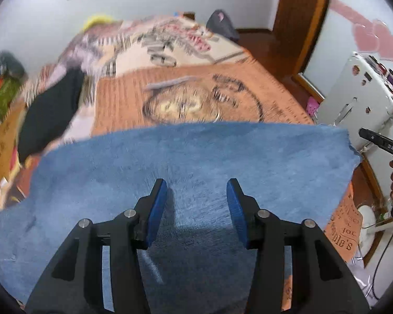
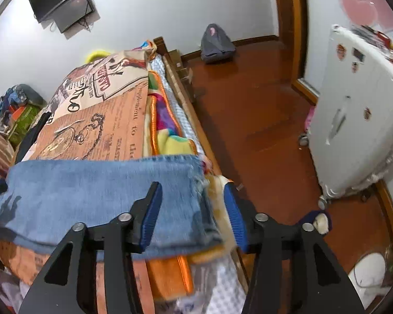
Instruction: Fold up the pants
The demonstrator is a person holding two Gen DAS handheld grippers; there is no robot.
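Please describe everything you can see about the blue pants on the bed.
The blue pants look like faded denim with a frayed edge at one end. They lie flat across the patterned orange bedcover, seemingly folded, as a second layer shows beneath the near edge. The left hand-held gripper hangs open above them; the right hand-held gripper is open over the frayed end.

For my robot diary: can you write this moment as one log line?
task: fold pants | jeans: flat on bed | left gripper: open above jeans | right gripper: open at jeans' edge
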